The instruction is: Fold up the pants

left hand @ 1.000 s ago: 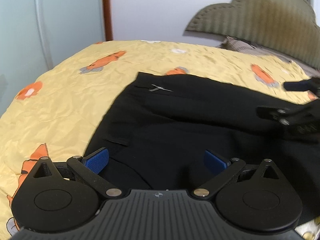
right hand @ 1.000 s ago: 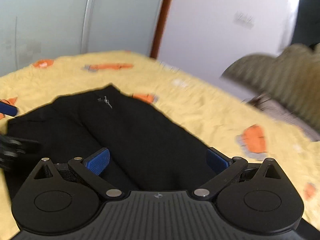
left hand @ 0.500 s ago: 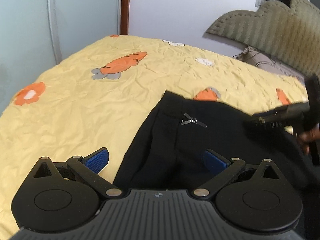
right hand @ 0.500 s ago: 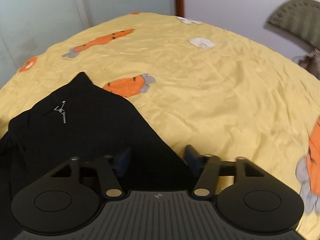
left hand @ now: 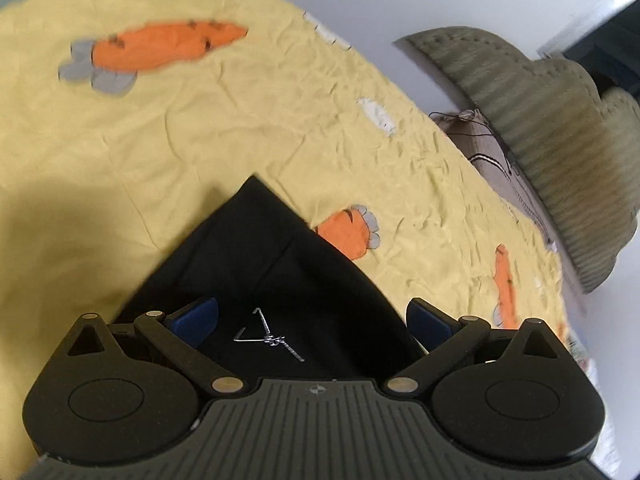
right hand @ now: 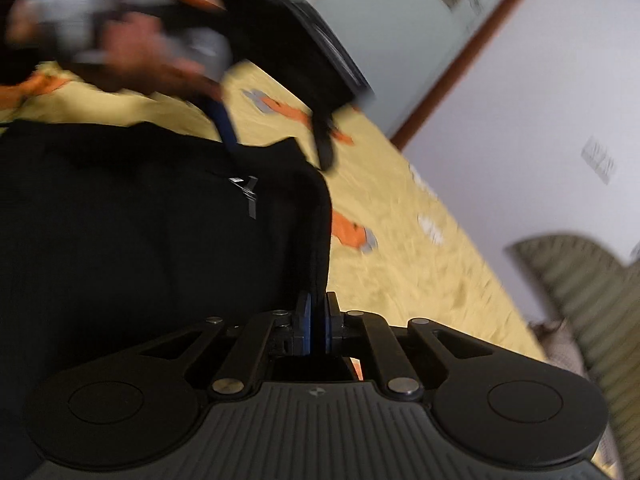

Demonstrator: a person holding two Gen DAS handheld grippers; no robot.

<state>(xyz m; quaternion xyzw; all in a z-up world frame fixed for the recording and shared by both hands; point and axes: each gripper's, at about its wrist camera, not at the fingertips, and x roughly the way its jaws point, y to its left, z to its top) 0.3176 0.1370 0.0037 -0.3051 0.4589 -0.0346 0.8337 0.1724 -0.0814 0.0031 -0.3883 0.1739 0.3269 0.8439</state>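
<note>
Black pants (left hand: 280, 276) lie on a yellow bedsheet, waistband corner pointing away, a silver logo (left hand: 266, 336) near my left gripper. My left gripper (left hand: 312, 318) is open, its blue pads straddling the waistband area just above the cloth. In the right wrist view the pants (right hand: 120, 240) fill the left side. My right gripper (right hand: 316, 312) is shut on the pants' waistband edge, which rises as a ridge from the pads. The left gripper (right hand: 276, 140), held by a blurred hand, hovers over the far waistband corner.
The bed is covered by a yellow sheet (left hand: 200, 128) with orange carrot prints. An olive padded headboard (left hand: 540, 120) and a pillow (left hand: 492, 156) are at the right. A white wall and a glass door with a brown frame (right hand: 460, 60) stand behind the bed.
My right gripper has closed on the waistband edge; it was open half a second ago. My left gripper has moved forward over the waistband and logo and tilted, still open.
</note>
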